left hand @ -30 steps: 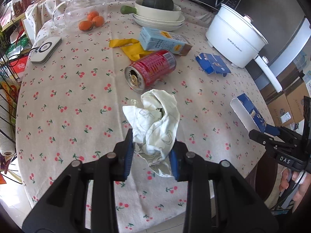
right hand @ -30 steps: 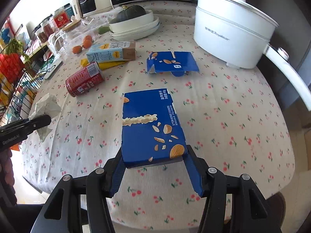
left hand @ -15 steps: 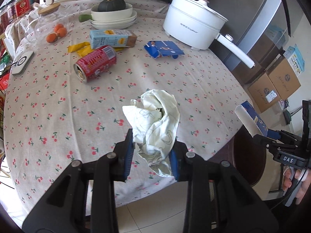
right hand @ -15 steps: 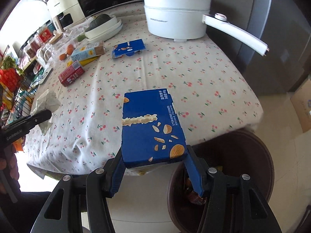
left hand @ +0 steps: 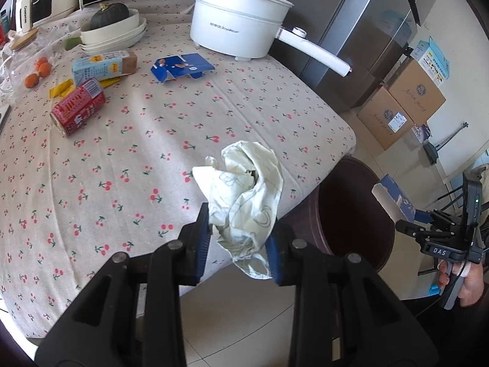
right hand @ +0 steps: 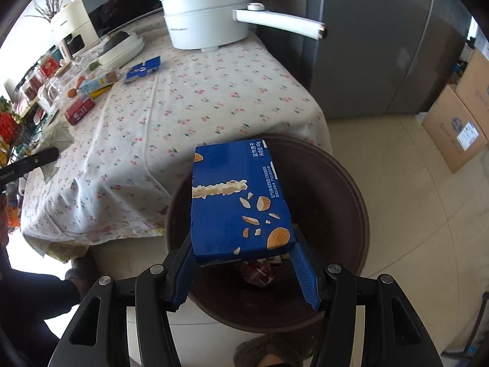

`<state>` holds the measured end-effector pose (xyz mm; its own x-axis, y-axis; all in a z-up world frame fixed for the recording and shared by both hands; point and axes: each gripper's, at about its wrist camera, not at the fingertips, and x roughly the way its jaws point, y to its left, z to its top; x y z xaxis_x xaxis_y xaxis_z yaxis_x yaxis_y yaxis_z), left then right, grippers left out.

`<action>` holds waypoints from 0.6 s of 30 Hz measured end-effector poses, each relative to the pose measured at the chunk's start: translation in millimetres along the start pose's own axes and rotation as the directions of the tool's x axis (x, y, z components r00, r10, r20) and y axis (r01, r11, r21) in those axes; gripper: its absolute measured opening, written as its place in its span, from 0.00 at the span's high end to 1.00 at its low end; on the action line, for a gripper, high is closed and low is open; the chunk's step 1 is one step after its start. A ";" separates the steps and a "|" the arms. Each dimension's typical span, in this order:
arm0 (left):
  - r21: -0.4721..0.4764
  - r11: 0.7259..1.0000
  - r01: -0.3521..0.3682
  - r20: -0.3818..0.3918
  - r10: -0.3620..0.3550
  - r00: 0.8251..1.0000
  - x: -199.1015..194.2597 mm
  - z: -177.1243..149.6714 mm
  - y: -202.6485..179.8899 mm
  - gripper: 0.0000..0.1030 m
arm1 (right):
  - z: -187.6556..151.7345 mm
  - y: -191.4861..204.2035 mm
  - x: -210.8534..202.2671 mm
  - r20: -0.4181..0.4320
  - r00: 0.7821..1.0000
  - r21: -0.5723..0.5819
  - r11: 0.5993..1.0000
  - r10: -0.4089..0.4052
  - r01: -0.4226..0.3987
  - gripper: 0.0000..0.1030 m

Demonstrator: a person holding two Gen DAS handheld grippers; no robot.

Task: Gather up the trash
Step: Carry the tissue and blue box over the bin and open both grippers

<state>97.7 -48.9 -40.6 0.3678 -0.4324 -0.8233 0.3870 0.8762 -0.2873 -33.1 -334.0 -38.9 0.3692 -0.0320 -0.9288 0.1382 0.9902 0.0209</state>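
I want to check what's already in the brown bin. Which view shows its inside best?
The right wrist view: it looks down into the brown bin, with something reddish at the bottom. The left wrist view shows only its rim and dark interior.

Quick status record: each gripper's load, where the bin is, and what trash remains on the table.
left gripper: shut on crumpled paper, over the table edge
right gripper: shut on blue box, above the bin
bin: brown, on the floor by the table corner
left on table: red can, flattened blue box, carton, yellow wrapper
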 end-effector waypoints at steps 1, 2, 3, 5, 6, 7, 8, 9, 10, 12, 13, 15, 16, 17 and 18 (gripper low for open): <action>0.005 1.000 0.008 -0.002 -0.008 1.000 2.3 0.4 -5.0 0.67 | -5.6 -7.8 1.3 -0.008 1.000 0.016 1.000 -0.006 0.006 0.43; 0.010 1.000 0.015 -0.006 -0.014 1.000 5.1 0.8 -10.2 0.67 | -10.2 -14.6 2.2 -0.014 1.000 0.031 0.999 -0.009 0.009 0.43; 0.018 1.000 0.021 -0.012 -0.021 1.000 8.6 1.0 -15.9 0.67 | -14.8 -21.1 3.3 -0.021 1.000 0.046 0.999 -0.010 0.011 0.43; 0.037 0.999 0.036 -0.030 -0.035 0.999 16.7 0.4 -28.9 0.67 | -22.7 -31.4 4.4 -0.027 1.000 0.069 0.998 -0.010 0.012 0.43; 0.052 0.998 0.046 -0.043 -0.044 0.998 21.4 -0.2 -36.3 0.67 | -27.1 -36.1 4.2 -0.025 1.000 0.081 0.997 -0.015 0.017 0.43; 0.070 0.996 0.056 -0.057 -0.052 0.997 26.1 -1.2 -44.0 0.67 | -30.0 -40.0 4.5 -0.024 0.999 0.092 0.995 -0.021 0.023 0.43; 0.088 0.994 0.063 -0.068 -0.057 0.996 30.8 -2.6 -52.1 0.67 | -32.4 -43.3 4.8 -0.024 0.999 0.103 0.994 -0.027 0.030 0.43; 0.105 0.992 0.070 -0.078 -0.062 0.995 34.9 -4.4 -59.9 0.67 | -34.6 -46.8 5.3 -0.023 0.999 0.115 0.993 -0.035 0.037 0.43; 0.120 0.990 0.080 -0.089 -0.070 0.994 39.1 -6.2 -67.8 0.67 | -36.6 -50.3 5.7 -0.022 0.999 0.127 0.991 -0.041 0.043 0.43; 0.145 0.984 0.100 -0.109 -0.085 0.990 47.4 -9.0 -83.8 0.67 | -39.8 -55.3 5.7 -0.022 0.999 0.144 0.988 -0.044 0.047 0.43; 0.155 0.982 0.112 -0.116 -0.094 0.989 50.2 -10.7 -90.4 0.67 | -40.9 -57.0 4.7 -0.019 0.999 0.149 0.988 -0.044 0.047 0.43; 0.176 0.975 0.135 -0.129 -0.113 0.985 57.1 -12.9 -105.3 0.67 | -43.0 -60.2 2.5 -0.009 0.999 0.151 0.987 -0.048 0.049 0.43; 0.187 0.971 0.148 -0.134 -0.124 0.983 60.0 -13.6 -112.5 0.67 | -44.9 -62.9 1.5 -0.006 0.999 0.154 0.987 -0.050 0.050 0.43; 0.200 0.967 0.160 -0.140 -0.134 0.981 62.6 -14.7 -119.4 0.67 | -46.2 -65.1 1.9 -0.007 0.999 0.158 0.986 -0.049 0.049 0.43; 0.214 0.961 0.173 -0.146 -0.143 0.979 66.1 -16.4 -126.7 0.67 | -47.7 -68.3 2.7 -0.010 0.999 0.163 0.985 -0.048 0.049 0.43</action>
<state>59.1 -185.0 -66.7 0.1809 -0.5176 -0.8363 0.6168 0.7220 -0.3134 -85.4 -395.3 -60.5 0.3527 -0.0782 -0.9325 0.3043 0.9519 0.0353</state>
